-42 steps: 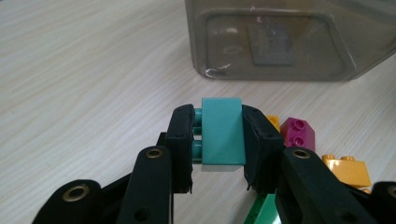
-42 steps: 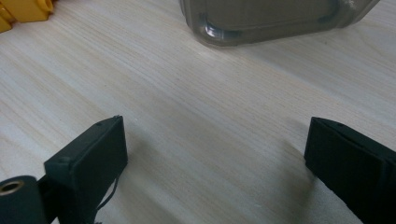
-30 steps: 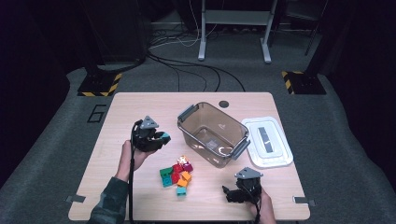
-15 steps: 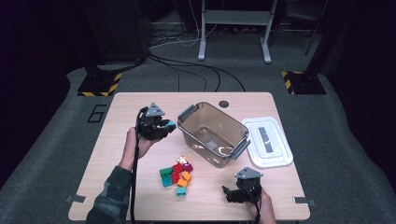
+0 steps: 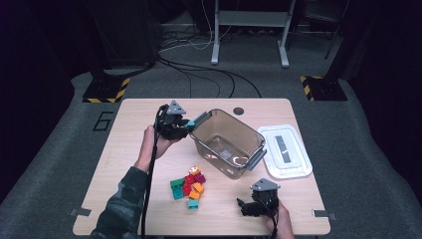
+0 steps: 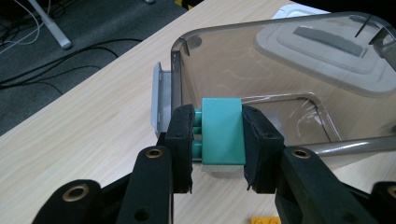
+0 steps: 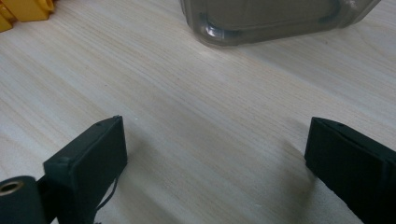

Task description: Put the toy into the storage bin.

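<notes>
Two matte black jaws of the left gripper (image 6: 218, 140) pinch a smooth teal plastic brick (image 6: 223, 130), studs sideways, just at the rim of the clear, round-cornered plastic tub (image 5: 226, 142) with grey latch handles. Beside the tub lies its flat white lid (image 5: 286, 151). Blocky bright bricks (image 5: 189, 186) cluster on the pale wood-grain table (image 5: 124, 144). Low over bare wood, the right gripper (image 7: 215, 161) has its jaws spread wide with nothing between them.

The left gripper (image 5: 185, 125) stays clamped, pointing toward three o'clock; the right gripper (image 5: 242, 206) rests wide-jawed, pointing toward nine o'clock.
</notes>
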### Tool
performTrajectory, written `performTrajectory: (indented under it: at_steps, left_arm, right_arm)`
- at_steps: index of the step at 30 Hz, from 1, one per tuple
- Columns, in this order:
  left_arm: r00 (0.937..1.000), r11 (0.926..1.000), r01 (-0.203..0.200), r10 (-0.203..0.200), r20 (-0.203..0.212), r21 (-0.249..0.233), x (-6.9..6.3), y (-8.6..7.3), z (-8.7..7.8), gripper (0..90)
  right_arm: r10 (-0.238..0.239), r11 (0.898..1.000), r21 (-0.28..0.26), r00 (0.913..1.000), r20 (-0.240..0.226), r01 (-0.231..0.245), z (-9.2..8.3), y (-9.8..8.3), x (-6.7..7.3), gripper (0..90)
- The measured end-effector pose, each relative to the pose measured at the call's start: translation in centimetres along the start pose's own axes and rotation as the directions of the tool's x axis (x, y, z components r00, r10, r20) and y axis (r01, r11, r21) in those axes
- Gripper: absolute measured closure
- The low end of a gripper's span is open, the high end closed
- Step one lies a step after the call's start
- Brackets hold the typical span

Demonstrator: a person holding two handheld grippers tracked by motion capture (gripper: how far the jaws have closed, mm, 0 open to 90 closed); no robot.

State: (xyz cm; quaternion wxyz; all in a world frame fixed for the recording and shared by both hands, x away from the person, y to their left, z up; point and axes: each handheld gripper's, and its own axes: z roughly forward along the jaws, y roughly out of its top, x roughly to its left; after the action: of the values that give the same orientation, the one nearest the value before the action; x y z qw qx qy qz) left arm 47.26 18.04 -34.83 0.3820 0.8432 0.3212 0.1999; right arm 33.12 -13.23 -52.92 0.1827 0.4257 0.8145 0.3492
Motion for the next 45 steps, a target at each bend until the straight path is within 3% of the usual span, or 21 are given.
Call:
performTrajectory:
  at_steps: [9,20,25,36,38,42,45]
  left_arm:
    - [0.9996,0.9996,-0.029,0.029,0.0,-0.003,-0.1,1.9,0.9,66.8]
    - [0.9986,0.9977,-0.047,0.046,0.027,0.048,-0.4,3.1,3.1,66.7]
    - [0.9976,0.9957,-0.059,0.056,0.041,0.071,-0.7,3.2,4.4,66.6]
    - [0.9971,0.9904,-0.038,0.029,0.071,0.133,-0.5,2.9,6.7,65.3]
    - [0.9967,0.9903,-0.034,0.024,0.077,0.134,-0.5,2.9,6.7,61.6]
    - [0.997,0.9927,0.002,-0.011,0.076,0.121,-0.4,2.8,6.4,34.0]
    - [0.9971,0.9948,0.015,-0.022,0.072,0.101,-0.3,2.8,5.3,21.0]
  right_arm:
    - [0.001,1.0,0.0,1.0,0.0,-0.001,0.0,0.0,0.0,4.9]
    - [-0.007,1.0,0.002,1.0,-0.001,0.007,0.0,0.0,0.0,4.8]
    - [-0.004,1.0,0.001,1.0,0.0,0.004,0.0,0.0,0.0,4.8]
    - [-0.004,1.0,0.002,1.0,-0.002,0.004,0.0,0.0,0.0,4.8]
    - [-0.002,1.0,0.002,1.0,-0.005,0.002,-0.1,0.0,0.0,4.8]
    - [-0.005,1.0,0.002,1.0,-0.003,0.005,0.0,0.0,0.0,4.7]
    - [-0.005,1.0,0.001,1.0,0.0,0.005,0.0,0.0,0.0,4.7]
